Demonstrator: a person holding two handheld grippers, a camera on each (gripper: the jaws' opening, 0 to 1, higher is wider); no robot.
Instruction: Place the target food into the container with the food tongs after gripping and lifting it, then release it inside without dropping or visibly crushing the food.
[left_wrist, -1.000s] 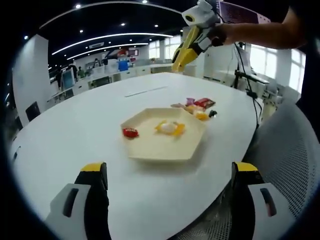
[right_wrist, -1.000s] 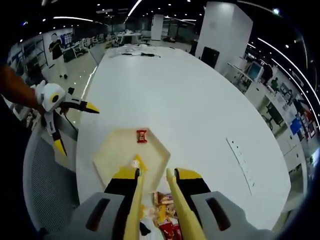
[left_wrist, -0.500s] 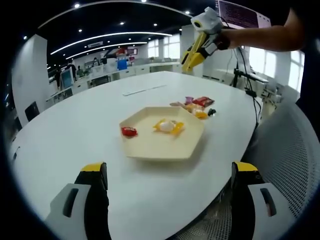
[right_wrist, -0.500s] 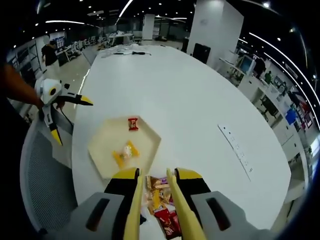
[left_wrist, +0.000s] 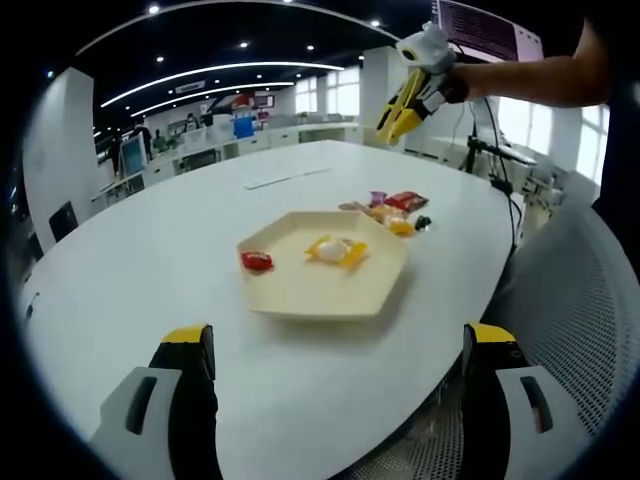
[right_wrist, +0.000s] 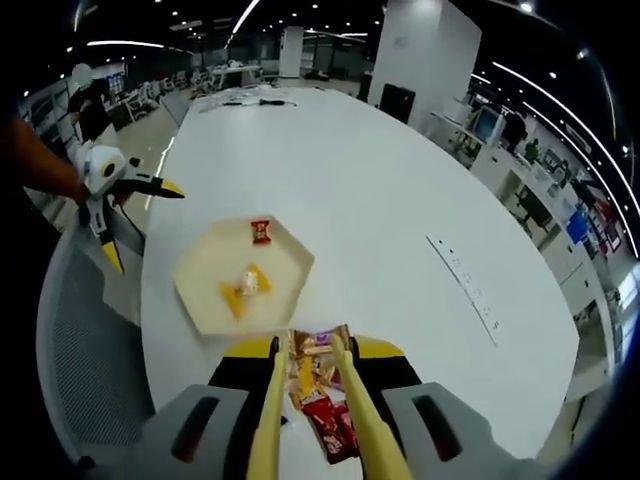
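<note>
- the landmark is a cream hexagonal tray (left_wrist: 300, 300) (right_wrist: 200, 300) lying flat on a white oval desk (left_wrist: 150, 240) (right_wrist: 380, 220).
- a yellow-wrapped sweet (left_wrist: 336, 250) (right_wrist: 246, 286) lies inside the tray, a little off its middle; in the left gripper view its long axis runs roughly across the picture, twisted ends out to either side, and in the right gripper view it runs slantwise.
- a small red-wrapped sweet (left_wrist: 257, 262) (right_wrist: 261, 230) also lies inside the tray, near one rim and apart from the yellow one; its print is too small to read.
- a loose heap of snack packets (left_wrist: 390, 210) (right_wrist: 322, 395) sits on the desk just outside the tray's rim; in the left gripper view they are small and blurred, so single pieces are hard to tell apart.
- the left gripper (left_wrist: 340, 345) (right_wrist: 128, 205) is off the desk edge on the near side of the tray; its jaws stand wide apart with nothing between them.
- the right gripper (right_wrist: 312, 395) (left_wrist: 402, 112) hangs above the heap of packets, well off the desk; its long yellow tongs jaws are narrow, with the packets seen through the gap far below, and they hold nothing.
- a person's forearm (left_wrist: 520, 75) reaches in behind the right gripper; it is cut off by the picture's edge.
- a grey mesh chair (left_wrist: 570, 300) (right_wrist: 85, 360) stands beside the desk near the tray.
</note>
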